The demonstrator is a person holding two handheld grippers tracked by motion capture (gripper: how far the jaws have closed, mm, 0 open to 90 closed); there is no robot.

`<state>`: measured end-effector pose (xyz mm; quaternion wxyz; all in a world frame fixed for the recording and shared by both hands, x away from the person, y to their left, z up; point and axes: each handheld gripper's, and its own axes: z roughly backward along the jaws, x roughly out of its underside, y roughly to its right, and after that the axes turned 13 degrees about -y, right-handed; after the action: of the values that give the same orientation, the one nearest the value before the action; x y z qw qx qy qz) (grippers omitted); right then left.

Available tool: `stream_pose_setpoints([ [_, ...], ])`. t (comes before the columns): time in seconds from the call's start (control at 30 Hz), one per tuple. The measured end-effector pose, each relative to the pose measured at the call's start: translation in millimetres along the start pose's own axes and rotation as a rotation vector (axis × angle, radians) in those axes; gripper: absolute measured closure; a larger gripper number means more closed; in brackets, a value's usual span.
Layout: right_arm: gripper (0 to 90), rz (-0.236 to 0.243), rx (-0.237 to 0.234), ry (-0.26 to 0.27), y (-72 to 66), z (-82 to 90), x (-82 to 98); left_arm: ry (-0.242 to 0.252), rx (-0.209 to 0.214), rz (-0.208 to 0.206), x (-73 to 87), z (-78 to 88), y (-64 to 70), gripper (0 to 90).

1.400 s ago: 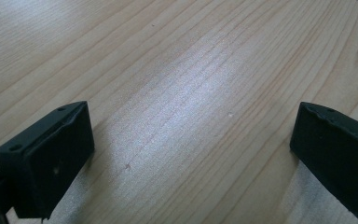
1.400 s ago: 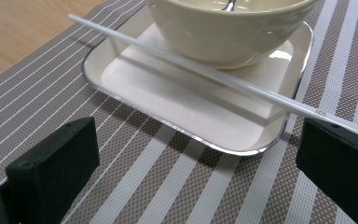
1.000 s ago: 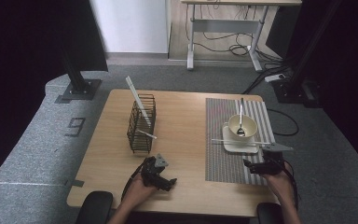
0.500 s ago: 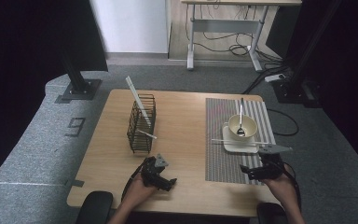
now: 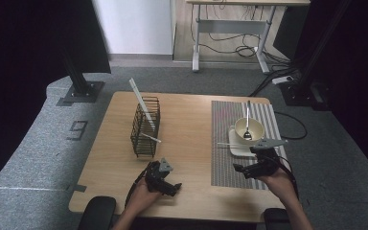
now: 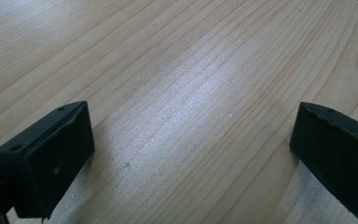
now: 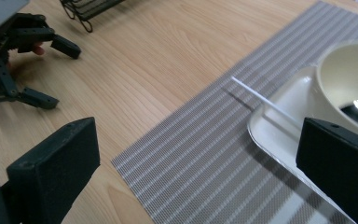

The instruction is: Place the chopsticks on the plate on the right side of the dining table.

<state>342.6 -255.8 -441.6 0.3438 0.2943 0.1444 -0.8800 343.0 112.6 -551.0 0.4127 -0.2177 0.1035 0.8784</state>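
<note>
A cream bowl [image 5: 248,128] with a spoon [image 5: 247,135] in it sits on a white square plate [image 5: 237,148], on the striped placemat [image 5: 225,163]. A thin white stick [image 5: 227,144] lies across the plate's near-left edge. My right gripper [image 5: 239,171] hovers open just in front of the plate, jaws pointing left. In the right gripper view [image 7: 196,163], the mat, the stick [image 7: 261,100], the plate [image 7: 279,135] and the bowl [image 7: 349,79] lie ahead. My left gripper [image 5: 174,188] rests open near the front edge, with bare wood between its jaws [image 6: 191,154].
A black wire rack [image 5: 145,127] stands left of centre on the wooden table [image 5: 191,120]. A long white piece [image 5: 141,103] leans out of it and a short white stick [image 5: 151,137] pokes from its side. The left gripper [image 7: 18,56] appears far off in the right gripper view.
My right gripper has shifted a little to the left, along the front of the plate. The left gripper has stayed put.
</note>
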Motion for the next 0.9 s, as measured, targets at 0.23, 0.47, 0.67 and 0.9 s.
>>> stream_pose_setpoints([
  [0.23, 0.0, 0.031, -0.009, -0.013, -8.9, -6.0, -24.2, -0.001, 0.001, -0.001, 0.0, 0.1, -0.1, 0.0],
  [0.47, 0.0, 0.037, -0.009, -0.020, -12.5, -12.9, -47.4, -0.001, 0.001, 0.000, 0.0, 0.1, 0.0, 0.0],
  [0.67, 0.0, 0.050, -0.051, -0.049, -18.3, -24.8, -67.1, -0.001, 0.000, -0.001, 0.0, 0.1, -0.1, 0.0],
  [0.9, 0.0, 0.094, -0.053, -0.045, -30.1, -33.1, -93.0, -0.001, 0.000, -0.001, 0.0, 0.1, -0.1, 0.0],
])
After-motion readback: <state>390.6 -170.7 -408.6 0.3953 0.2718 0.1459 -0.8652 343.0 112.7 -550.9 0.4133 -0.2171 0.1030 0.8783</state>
